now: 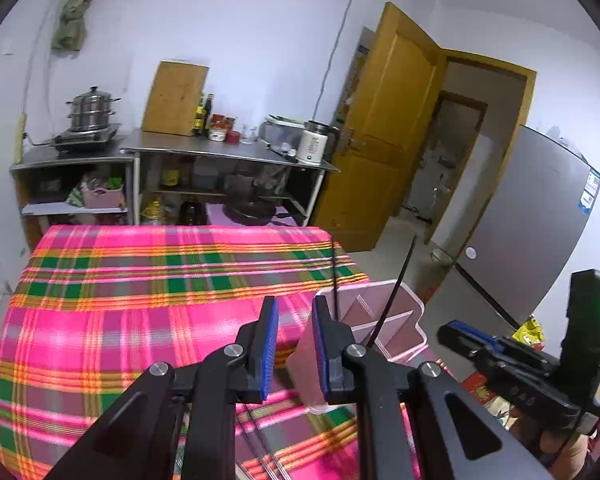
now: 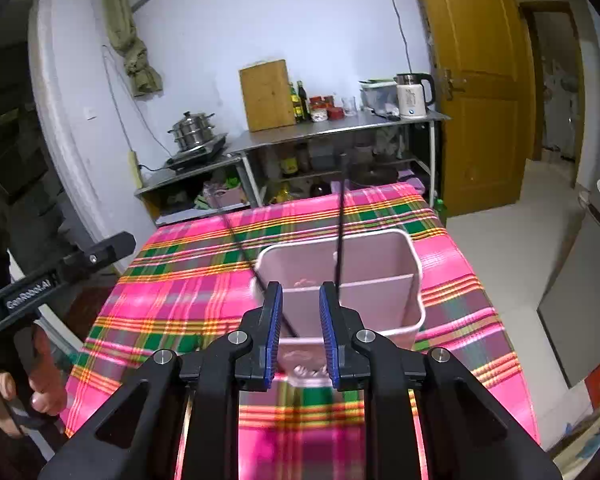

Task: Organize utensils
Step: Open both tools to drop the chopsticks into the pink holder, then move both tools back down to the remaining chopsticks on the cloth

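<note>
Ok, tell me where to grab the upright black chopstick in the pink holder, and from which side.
Grip the chopstick on its bare shaft above the holder rim, coming from the near side with the fingers either side. It stands nearly upright and thin, and its lower part is sunk in the compartment.

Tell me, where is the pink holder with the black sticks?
The pink holder stands on the plaid tablecloth, just beyond the right hand-held gripper in its view; two black chopsticks lean inside it.
</note>
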Action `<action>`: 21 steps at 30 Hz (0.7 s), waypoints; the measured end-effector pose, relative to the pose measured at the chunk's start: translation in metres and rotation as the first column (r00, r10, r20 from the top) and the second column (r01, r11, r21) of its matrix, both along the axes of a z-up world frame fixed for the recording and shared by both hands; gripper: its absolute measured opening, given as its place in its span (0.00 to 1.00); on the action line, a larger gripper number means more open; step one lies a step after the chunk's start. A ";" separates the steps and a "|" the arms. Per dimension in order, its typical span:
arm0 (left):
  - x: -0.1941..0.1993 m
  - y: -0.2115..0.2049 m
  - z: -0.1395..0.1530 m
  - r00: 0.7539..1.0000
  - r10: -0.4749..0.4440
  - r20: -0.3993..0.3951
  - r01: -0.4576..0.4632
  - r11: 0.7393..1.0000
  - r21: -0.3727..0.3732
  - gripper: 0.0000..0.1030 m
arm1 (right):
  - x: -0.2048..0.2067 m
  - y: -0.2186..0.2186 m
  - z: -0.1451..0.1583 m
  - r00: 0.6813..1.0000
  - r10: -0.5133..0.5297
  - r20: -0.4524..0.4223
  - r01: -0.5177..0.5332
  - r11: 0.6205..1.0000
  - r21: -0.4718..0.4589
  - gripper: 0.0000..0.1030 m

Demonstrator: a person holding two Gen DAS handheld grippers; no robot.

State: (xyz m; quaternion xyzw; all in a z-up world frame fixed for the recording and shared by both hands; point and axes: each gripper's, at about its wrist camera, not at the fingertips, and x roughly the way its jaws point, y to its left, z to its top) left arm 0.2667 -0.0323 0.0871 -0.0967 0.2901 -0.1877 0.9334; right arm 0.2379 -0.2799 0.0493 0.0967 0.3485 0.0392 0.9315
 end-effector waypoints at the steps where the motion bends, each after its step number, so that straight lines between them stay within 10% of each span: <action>1: -0.007 0.006 -0.002 1.000 0.010 0.002 -0.010 1.000 0.002 0.16 | -0.006 0.004 0.001 1.000 0.006 0.005 -0.006 1.000 0.001 0.19; 21: -0.118 0.086 -0.086 0.979 0.174 -0.109 -0.172 0.985 0.030 0.23 | -0.086 0.066 -0.042 0.991 0.132 -0.031 -0.133 0.991 -0.028 0.19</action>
